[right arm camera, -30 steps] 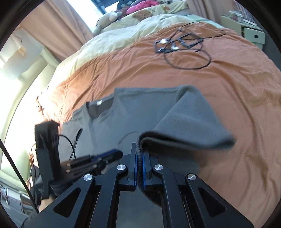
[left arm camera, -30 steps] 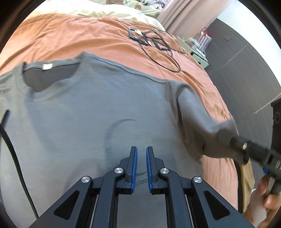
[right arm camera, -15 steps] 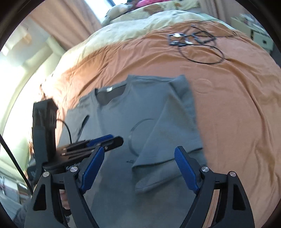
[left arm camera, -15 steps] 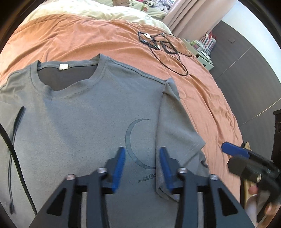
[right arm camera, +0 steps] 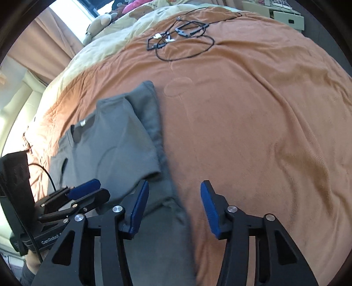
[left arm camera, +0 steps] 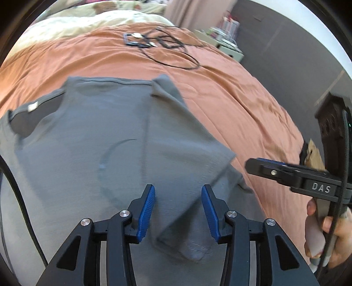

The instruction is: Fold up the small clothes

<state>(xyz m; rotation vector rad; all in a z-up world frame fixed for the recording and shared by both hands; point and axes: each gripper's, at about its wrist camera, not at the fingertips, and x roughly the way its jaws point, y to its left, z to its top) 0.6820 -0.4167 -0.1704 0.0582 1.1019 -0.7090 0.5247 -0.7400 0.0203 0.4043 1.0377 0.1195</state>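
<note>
A grey T-shirt [left arm camera: 92, 140] of soft, matte knit lies flat on a bed, spread over a rust-orange blanket [right arm camera: 253, 132] with a fine velvety nap and shallow wrinkles. The shirt's ribbed collar shows a small white label, a thin dark crescent is printed on the chest, and one short sleeve [left arm camera: 182, 140] is folded inward across the front, its hem forming a loose angular flap.

The left gripper [left arm camera: 178, 209] hangs over the folded sleeve with its ribbed blue pads parted about halfway and nothing pressed between them. The right gripper [right arm camera: 173, 209] sits above the shirt's side edge where grey cloth meets the blanket; its jaws have just been narrowing from a wider spread and stand half open, the fabric lying under them rather than pinched. Each tool is black hard plastic with silver pivot bolts. A hand [left arm camera: 325, 231] grips the right tool's handle at the edge of the left wrist view.

Farther up the bed lie tangled black cables [right arm camera: 182, 41] with small white plugs, then a cream quilt [right arm camera: 105, 44] and plush toys; a pale drawer unit [right arm camera: 288, 17] stands beside the bed, well apart
</note>
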